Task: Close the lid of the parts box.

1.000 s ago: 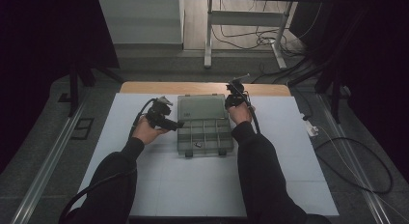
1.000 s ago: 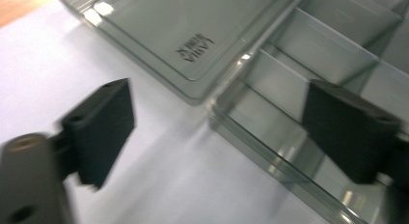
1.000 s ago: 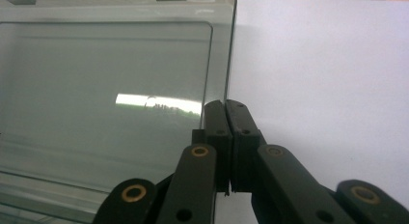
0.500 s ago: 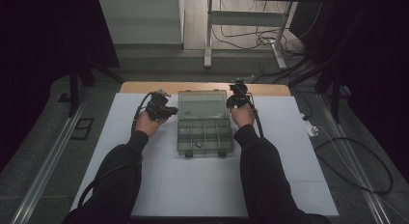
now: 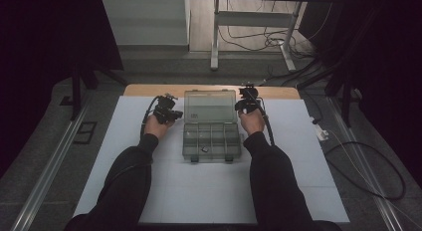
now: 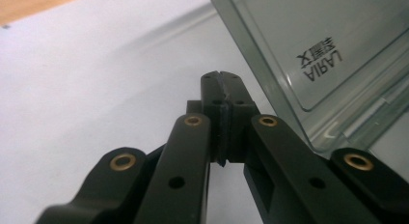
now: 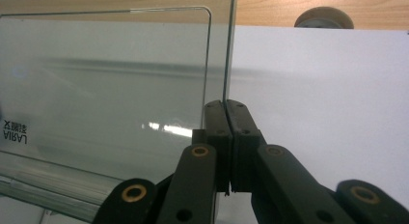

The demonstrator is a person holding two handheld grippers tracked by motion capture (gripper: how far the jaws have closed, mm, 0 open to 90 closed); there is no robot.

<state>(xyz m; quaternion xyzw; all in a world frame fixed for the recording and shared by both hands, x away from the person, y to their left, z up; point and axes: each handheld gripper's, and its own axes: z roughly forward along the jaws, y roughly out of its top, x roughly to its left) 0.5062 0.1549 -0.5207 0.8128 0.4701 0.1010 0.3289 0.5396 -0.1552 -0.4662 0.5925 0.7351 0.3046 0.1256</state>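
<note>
A clear plastic organiser box (image 5: 209, 141) lies open on the white mat, its lid (image 5: 210, 105) raised at the back. One small dark item (image 5: 204, 149) sits in a front compartment. My right gripper (image 5: 247, 100) is at the lid's right side. In the right gripper view its jaws (image 7: 224, 104) are shut on the lid's thin side edge, with the lid pane (image 7: 106, 89) to their left. My left gripper (image 5: 169, 113) is just left of the lid. In the left gripper view it (image 6: 222, 77) is shut with nothing between the pads, and the lid (image 6: 337, 31) stands apart at the right.
The white mat (image 5: 209, 191) covers the table, with a wooden strip (image 5: 149, 90) along the far edge. A round beige knob (image 7: 323, 16) sits on that strip. Cables and a small white plug (image 5: 321, 134) lie off the table's right side.
My left hand has moved away from the tray's left side, up beside the lid. The lid's far edge reaches farther back than a second ago. The right hand has stayed put.
</note>
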